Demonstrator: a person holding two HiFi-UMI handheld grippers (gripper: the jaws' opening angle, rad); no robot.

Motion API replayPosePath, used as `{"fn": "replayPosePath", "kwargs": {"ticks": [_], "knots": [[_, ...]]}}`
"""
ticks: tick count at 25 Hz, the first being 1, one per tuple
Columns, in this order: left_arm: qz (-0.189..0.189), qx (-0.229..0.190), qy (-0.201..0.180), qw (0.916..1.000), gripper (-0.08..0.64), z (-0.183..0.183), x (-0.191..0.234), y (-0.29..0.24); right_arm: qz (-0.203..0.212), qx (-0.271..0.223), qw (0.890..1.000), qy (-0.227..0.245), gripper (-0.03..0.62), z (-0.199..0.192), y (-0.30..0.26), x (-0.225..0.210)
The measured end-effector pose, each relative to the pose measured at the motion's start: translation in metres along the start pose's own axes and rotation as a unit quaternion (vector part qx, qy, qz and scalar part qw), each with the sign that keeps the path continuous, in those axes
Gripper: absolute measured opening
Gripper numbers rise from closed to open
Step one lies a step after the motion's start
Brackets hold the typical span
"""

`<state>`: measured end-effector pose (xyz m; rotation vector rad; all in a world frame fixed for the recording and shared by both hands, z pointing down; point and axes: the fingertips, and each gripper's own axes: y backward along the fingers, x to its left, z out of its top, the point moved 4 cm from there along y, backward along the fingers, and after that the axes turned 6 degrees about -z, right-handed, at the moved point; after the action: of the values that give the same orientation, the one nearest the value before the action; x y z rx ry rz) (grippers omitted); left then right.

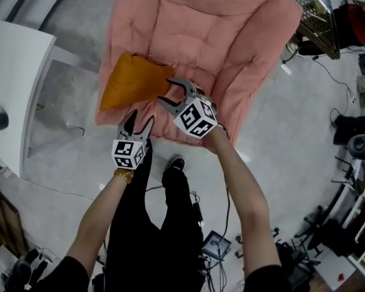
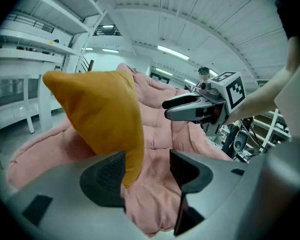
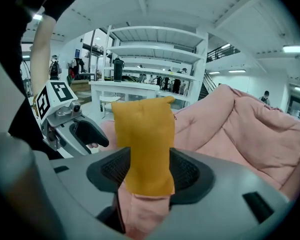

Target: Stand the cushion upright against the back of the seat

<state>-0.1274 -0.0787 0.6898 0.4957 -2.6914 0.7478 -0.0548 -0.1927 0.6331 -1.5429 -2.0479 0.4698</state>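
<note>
As the head view looked steeply down, a pink padded seat (image 1: 225, 29) filled the upper middle of the frame, standing on a grey floor (image 1: 67, 96) with a white table (image 1: 18, 84) to its left. An orange cushion (image 1: 131, 81) sat on the seat's left side padding, near the front edge and well short of the back. From above it showed as a rough triangle, with one corner pointing toward the middle of the seat.

The left gripper (image 1: 141, 119) hovered just in front of the cushion's near edge. In the left gripper view the cushion (image 2: 95, 114) rose tall against the pink seat (image 2: 160, 129). The left gripper (image 2: 147, 171) had its jaws apart. The cushion's lower corner hung beside the left pad, and pink padding showed through the rest of the gap.

The right gripper (image 1: 165, 90) reached over the seat's front, and its jaws stood wide beside the cushion's inner corner. In the right gripper view the cushion (image 3: 142, 139) stood upright as a narrow orange strip in line with the gap of the right gripper (image 3: 147, 170). Those jaws were parted and did not squeeze the cushion. Pink seat (image 3: 240, 129) padding spread to the right.
</note>
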Motion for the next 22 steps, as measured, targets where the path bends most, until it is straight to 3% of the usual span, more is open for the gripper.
{"fn": "replayPosePath", "kwargs": {"ticks": [11,22], "knots": [[0.018,-0.007,0.033,0.9993,0.315,-0.031,0.054,-0.04,0.084,0.028,0.995,0.052,0.316,-0.03,-0.079,-0.016],[0.032,-0.031,0.05,0.9978,0.328,-0.033,0.063,-0.054,0.201,0.068,0.969,0.123,0.341,-0.043,-0.118,-0.029]]}}
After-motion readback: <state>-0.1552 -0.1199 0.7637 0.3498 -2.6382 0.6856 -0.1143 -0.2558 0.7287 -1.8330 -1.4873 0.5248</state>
